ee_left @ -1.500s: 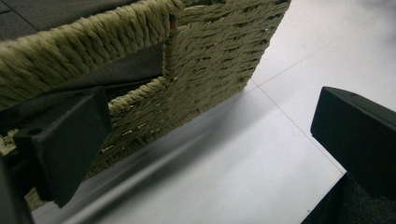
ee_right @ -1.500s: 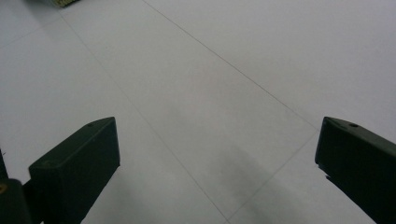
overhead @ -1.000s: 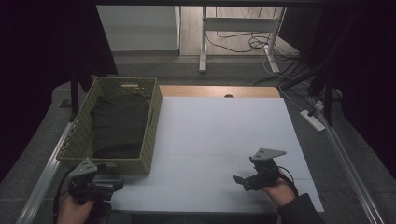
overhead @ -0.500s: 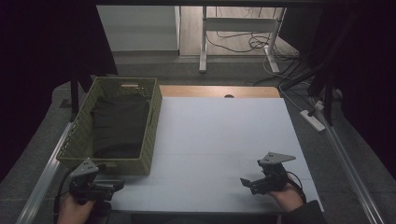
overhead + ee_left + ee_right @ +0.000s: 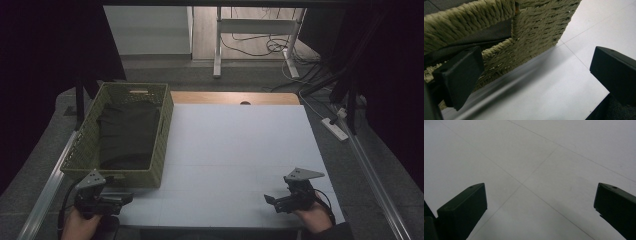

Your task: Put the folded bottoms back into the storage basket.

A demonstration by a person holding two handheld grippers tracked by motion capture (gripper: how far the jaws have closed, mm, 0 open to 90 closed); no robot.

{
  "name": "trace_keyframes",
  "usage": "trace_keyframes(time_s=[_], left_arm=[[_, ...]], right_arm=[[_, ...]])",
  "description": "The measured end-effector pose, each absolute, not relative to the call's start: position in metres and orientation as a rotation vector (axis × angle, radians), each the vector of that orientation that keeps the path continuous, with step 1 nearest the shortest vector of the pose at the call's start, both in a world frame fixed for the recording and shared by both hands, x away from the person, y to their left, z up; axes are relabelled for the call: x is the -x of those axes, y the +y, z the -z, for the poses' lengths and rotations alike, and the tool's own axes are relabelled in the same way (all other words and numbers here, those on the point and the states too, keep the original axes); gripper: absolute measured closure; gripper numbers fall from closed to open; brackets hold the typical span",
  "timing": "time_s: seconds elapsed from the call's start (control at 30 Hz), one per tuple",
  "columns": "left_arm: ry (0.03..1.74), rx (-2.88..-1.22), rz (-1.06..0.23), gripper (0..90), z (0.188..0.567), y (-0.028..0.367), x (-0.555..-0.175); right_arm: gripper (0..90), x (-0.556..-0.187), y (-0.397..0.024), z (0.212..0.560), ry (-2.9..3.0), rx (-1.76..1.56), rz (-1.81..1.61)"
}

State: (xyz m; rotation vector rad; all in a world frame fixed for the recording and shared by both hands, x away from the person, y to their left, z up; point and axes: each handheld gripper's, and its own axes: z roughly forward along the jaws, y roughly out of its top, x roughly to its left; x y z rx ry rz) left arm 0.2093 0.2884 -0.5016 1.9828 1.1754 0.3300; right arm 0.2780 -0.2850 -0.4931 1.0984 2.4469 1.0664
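Note:
A green woven basket (image 5: 162,145) stands on the left of the white table (image 5: 235,145), with a folded black cloth (image 5: 127,135) lying inside. My left gripper (image 5: 125,199) rests at the table's front left corner, just in front of the basket. Its jaws stand wide apart and hold nothing. In the left gripper view the basket wall (image 5: 534,27) rises close ahead, and dark cloth (image 5: 481,35) shows through a gap in it. My right gripper (image 5: 270,201) sits low at the front right, open and empty, pointing left over bare table (image 5: 529,170).
A metal rail (image 5: 47,190) runs along the table's left side and another rail (image 5: 375,175) along the right. A power strip (image 5: 336,129) lies on the floor at the right. Beyond the table's wooden far edge (image 5: 235,97) stand desk legs (image 5: 218,45) and cables.
My right gripper has drawn back toward the table's front edge and slightly right. The left gripper and the basket have stayed in place.

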Motion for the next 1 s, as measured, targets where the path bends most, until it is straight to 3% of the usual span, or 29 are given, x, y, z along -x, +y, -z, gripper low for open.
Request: trace_keyframes(time_s=[1.0], left_arm=[[1.175, -1.988, -0.324, 0.5, 0.502, 0.288, -0.21]], right_arm=[[0.0, -0.257, -0.317, 0.485, 2.34, -1.195, -1.065]])
